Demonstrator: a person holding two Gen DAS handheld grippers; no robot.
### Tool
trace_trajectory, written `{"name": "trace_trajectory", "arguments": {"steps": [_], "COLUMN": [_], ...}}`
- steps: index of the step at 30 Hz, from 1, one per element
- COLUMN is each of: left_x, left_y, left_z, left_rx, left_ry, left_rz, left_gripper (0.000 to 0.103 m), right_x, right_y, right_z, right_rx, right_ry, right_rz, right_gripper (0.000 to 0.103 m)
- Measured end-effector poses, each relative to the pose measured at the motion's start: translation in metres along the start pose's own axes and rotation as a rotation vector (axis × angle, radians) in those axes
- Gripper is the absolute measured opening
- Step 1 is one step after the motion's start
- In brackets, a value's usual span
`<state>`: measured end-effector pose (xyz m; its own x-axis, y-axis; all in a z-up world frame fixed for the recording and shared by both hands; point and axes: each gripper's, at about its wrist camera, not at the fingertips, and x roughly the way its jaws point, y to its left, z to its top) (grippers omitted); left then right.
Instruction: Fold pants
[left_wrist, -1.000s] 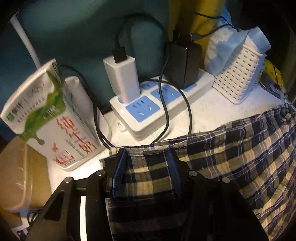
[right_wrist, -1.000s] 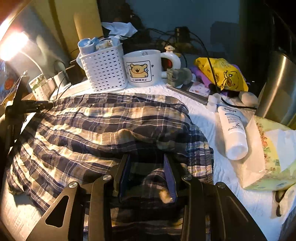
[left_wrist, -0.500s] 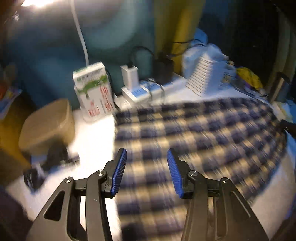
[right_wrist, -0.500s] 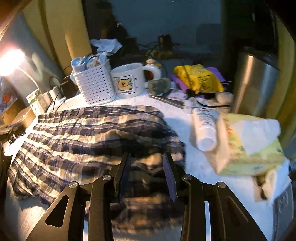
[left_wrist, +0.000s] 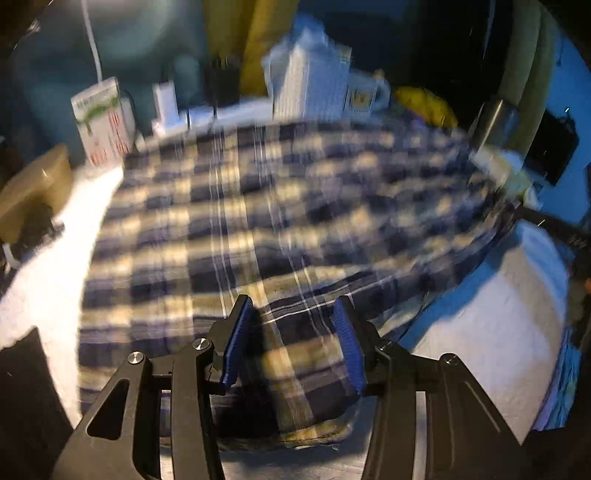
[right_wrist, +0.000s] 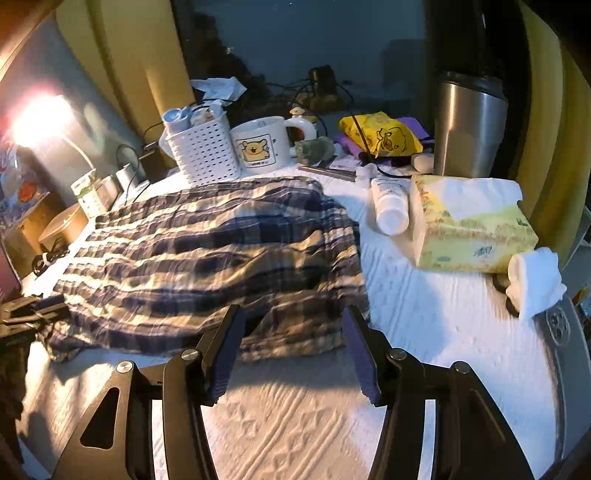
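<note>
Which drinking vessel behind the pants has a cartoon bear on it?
The white mug, standing beside the white basket. The steel tumbler at far right is plain, taller, with no handle.

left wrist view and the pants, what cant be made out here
- Left wrist view: motion blur smears the pants and the back-row clutter; carton print unreadable.
- Left gripper: pants fabric lies between its fingers; blur hides whether the pads press it.
- Right wrist view: the right gripper covers the pants' near hem, and the top layer hides any folds beneath.
</note>
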<state>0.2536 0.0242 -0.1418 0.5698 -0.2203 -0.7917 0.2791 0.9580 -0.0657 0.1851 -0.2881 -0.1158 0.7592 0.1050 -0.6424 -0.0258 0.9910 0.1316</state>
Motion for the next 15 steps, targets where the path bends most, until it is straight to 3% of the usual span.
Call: {"name": "trace_trajectory", "arguments": {"steps": [10, 11, 13, 15], "left_x": [-0.047, -0.056, -0.067, -0.076], "left_y": [0.022, 0.028, 0.039, 0.052], "left_z": [-0.023, -0.028, -0.037, -0.045], "left_rx": [-0.112, -0.133, -0.173, -0.210], "left_ry": [-0.040, -0.047, -0.056, -0.059], "left_rz": [0.009, 0.012, 0.023, 0.038], "left_gripper": [0.047, 0.047, 0.047, 0.047], "right_x": [0.003, 0.004, 0.009, 0.012], "right_y": [-0.004, -0.005, -0.008, -0.008], "right_z": [-0.018, -0.020, -0.025, -0.028], "right_rx": [0.000, 0.013, 0.065, 0.104], "right_ry": [0.054, 0.063, 0.086, 0.100], "right_rz": [-0.060, -0.048, 0.018, 0.071], "right_gripper": [0.059, 0.062, 0.084, 0.086]}}
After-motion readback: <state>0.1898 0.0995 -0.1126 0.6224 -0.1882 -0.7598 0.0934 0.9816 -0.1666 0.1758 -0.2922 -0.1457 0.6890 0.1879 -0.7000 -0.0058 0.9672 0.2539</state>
